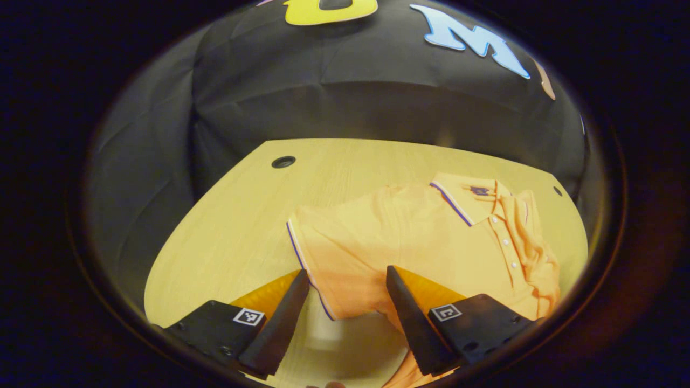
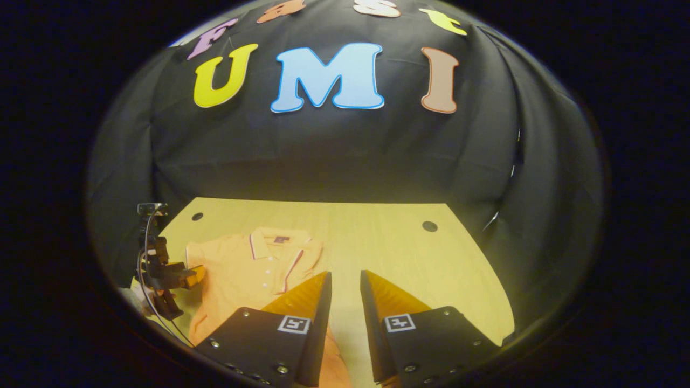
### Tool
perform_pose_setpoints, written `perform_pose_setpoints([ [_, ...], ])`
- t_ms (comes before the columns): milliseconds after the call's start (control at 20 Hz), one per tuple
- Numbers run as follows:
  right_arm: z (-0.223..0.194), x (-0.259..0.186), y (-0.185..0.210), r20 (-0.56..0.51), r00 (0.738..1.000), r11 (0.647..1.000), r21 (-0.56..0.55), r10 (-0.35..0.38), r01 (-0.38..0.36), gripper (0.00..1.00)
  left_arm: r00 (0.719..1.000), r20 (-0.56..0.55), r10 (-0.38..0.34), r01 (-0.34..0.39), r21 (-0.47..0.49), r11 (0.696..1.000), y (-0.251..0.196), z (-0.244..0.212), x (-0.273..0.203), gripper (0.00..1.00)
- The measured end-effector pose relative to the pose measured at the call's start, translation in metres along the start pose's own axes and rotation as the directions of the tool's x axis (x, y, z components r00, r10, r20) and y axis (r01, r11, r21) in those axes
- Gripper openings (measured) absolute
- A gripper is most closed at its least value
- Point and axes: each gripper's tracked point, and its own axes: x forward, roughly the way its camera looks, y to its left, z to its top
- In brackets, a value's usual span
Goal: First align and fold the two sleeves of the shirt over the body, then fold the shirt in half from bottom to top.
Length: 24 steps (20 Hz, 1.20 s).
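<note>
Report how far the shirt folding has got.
Done: the far sleeve looks already folded over the body of the shirt, its striped edge lying beside the placket. In hand: the left tongs stand open around the near sleeve, not yet clamped. The right tongs hang nearly shut with nothing in them over the table. Left: this sleeve's fold, then the bottom-to-top fold.

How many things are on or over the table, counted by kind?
Shirt: 1
Grippers: 2, the left gripper and the right gripper
Table: 1
Round holes in the table top: 2, one hole at the right and another hole at the left
Total: 6
</note>
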Motion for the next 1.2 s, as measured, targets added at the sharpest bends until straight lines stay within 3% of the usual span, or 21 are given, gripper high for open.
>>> perform_pose_setpoints([
  [400, -0.006, 0.003, -0.003, -0.023, 1.000, 1.000, 0.024, -0.008, 0.008, 0.35, 1.000, -0.021, 0.014, -0.014, -0.016, 1.000, -0.003, -0.007, 0.005, 0.95],
  [450, -0.006, 0.003, -0.003, -0.024, 1.000, 1.000, 0.026, -0.006, 0.007, 0.35, 1.000, -0.023, 0.007, -0.007, -0.012, 1.000, -0.005, -0.007, 0.006, 0.91],
  [550, -0.006, 0.005, -0.002, -0.026, 1.000, 1.000, 0.028, -0.005, 0.005, 0.35, 1.000, -0.024, 0.000, 0.000, -0.007, 1.000, -0.007, -0.005, 0.005, 0.62],
  [650, -0.007, 0.004, -0.002, -0.028, 1.000, 0.999, 0.032, -0.004, 0.005, 0.35, 1.000, -0.017, -0.002, 0.002, -0.018, 1.000, -0.009, -0.003, 0.004, 0.41],
  [700, -0.006, 0.004, -0.002, -0.027, 1.000, 0.999, 0.035, -0.004, 0.005, 0.35, 1.000, -0.012, 0.000, 0.000, -0.021, 1.000, -0.007, -0.003, 0.007, 0.37],
  [750, -0.006, 0.005, -0.002, -0.027, 1.000, 0.999, 0.036, -0.005, 0.006, 0.35, 1.000, -0.012, 0.004, -0.004, -0.029, 1.000, -0.008, -0.003, 0.005, 0.23],
  [950, -0.009, 0.003, -0.006, -0.031, 0.999, 0.999, 0.043, -0.008, 0.009, 0.35, 0.999, -0.032, 0.015, -0.014, 0.008, 1.000, -0.010, -0.002, 0.005, 0.07],
  [1200, -0.008, 0.001, -0.012, -0.028, 1.000, 0.998, 0.057, -0.013, 0.015, 0.35, 0.999, -0.026, 0.033, -0.031, 0.068, 0.997, -0.017, 0.008, -0.001, 0.06],
])
